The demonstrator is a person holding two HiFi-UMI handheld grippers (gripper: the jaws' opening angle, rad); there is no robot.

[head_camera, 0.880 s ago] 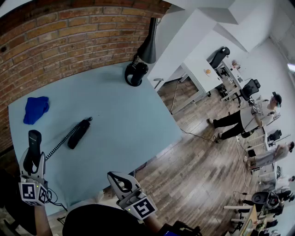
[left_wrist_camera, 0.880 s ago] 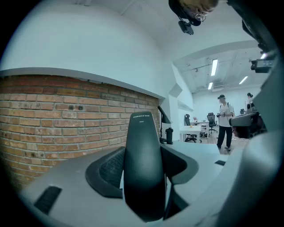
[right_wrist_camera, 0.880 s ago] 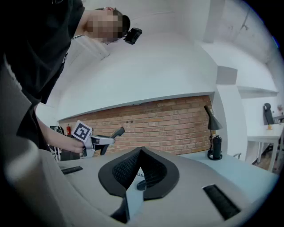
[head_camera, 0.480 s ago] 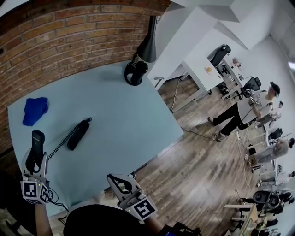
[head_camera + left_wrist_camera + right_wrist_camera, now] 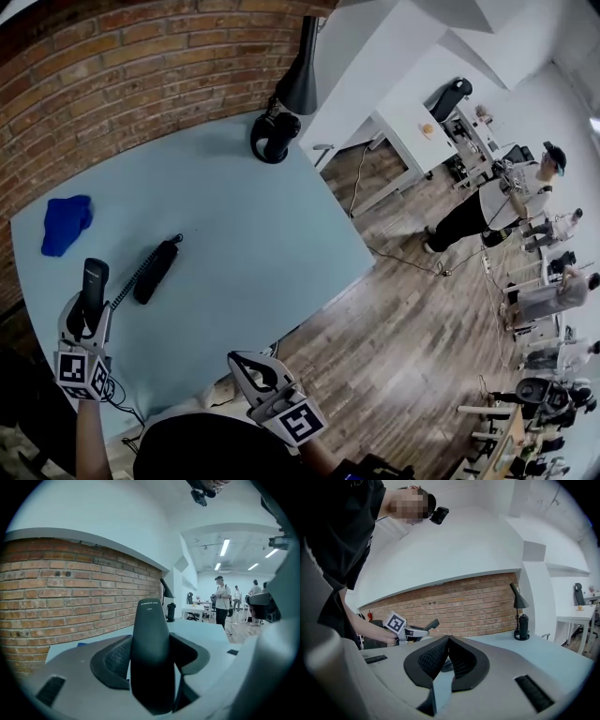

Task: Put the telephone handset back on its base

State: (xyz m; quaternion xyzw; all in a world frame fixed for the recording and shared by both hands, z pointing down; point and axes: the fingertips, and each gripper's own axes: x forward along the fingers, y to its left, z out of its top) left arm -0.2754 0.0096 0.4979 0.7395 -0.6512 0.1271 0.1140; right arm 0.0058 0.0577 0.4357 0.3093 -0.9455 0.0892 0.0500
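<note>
Pale blue table point(image 5: 262, 216) under a brick wall: your left gripper point(image 5: 86, 319) pinches the telephone handset point(image 5: 94, 286) low down, its long axis standing up out of the jaws. Its base point(image 5: 157, 272) lies slantwise just ahead and to the right, apparently joined by the coiled cord point(image 5: 129, 284). Your right gripper point(image 5: 251, 367), jaws pressed together on nothing, is farther off.

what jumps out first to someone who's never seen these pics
The black telephone handset is clamped in the left gripper at the near left edge of the pale blue table. Its long black base lies on the table just beyond. A red brick wall backs the table's far side.
</note>
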